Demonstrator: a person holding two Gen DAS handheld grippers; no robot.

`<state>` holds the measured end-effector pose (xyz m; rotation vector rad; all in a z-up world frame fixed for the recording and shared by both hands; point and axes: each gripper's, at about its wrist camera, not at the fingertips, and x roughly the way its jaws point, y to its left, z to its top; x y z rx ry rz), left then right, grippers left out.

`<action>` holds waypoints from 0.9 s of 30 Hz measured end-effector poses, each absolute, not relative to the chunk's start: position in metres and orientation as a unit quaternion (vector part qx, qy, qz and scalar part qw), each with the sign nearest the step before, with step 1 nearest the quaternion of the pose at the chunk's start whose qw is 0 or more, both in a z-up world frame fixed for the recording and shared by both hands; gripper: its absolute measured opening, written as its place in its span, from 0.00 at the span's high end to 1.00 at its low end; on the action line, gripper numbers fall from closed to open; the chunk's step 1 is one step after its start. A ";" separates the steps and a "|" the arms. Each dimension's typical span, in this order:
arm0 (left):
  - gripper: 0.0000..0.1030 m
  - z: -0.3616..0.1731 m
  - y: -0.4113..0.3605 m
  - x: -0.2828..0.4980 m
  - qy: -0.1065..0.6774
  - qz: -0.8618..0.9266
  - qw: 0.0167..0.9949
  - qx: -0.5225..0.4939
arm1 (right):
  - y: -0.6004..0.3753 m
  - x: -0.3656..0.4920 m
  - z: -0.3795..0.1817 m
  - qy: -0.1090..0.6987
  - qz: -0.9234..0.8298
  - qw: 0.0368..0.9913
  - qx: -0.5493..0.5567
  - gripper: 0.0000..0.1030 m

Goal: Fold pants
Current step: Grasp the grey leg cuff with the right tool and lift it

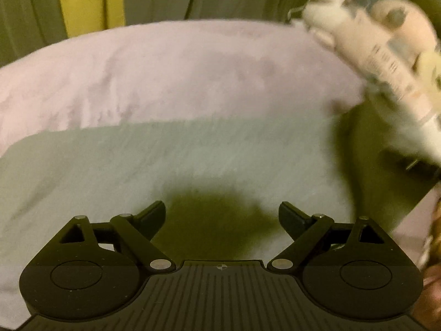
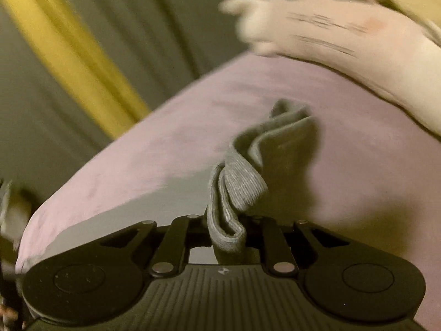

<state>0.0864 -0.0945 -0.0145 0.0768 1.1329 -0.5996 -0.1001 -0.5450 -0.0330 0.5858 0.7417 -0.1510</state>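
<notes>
Subject garment: grey ribbed-knit pants (image 2: 248, 165), seen only in the right wrist view. A bunched section with a ribbed elastic band, judged to be the waistband or a cuff, rises from between the right tongs (image 2: 228, 234), which are drawn together and clamped on this fabric. The cloth hangs in soft loops above a pale pink bed sheet (image 2: 137, 151); whether the rest of the garment rests on the bed cannot be told, as it lies outside the frame.

Left tongs (image 1: 222, 215): fingers stand well apart, nothing between them. They hover over the same pink sheet (image 1: 165, 69), with a dark shadow directly beneath. No part of the pants shows in this view.

Handling, as a judgement: the knit is light, limp and stretchy. It will sag and twist from a single grip point, and the ribbed band is the firmest part, so it offers the most secure hold. A second hold by the left tongs at the other end of the same band would let the garment hang flat.

Orientation: the visible portion runs from the tongs away toward the far side of the bed. The long axis of the whole garment cannot be determined from what shows.

Other items: a blurred white plush toy (image 2: 330, 35) lies at the far bed edge; grey and yellow curtains (image 1: 82, 0) hang behind.
</notes>
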 end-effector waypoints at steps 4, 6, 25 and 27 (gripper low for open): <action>0.09 -0.029 -0.043 0.093 0.531 -0.259 0.806 -0.019 | -0.450 -0.060 -0.019 0.381 0.044 0.899 0.210 0.88; 0.09 -0.045 -0.001 0.096 0.533 -0.228 0.813 -0.050 | -0.400 -0.042 -0.030 0.403 0.102 0.889 0.193 0.88; 0.09 -0.104 0.014 0.144 0.545 -0.367 0.714 -0.243 | -0.344 -0.024 -0.093 0.471 0.148 0.824 0.277 0.86; 0.11 -0.113 0.007 0.156 0.558 -0.370 0.687 -0.283 | -0.347 -0.025 -0.097 0.473 0.148 0.819 0.290 0.86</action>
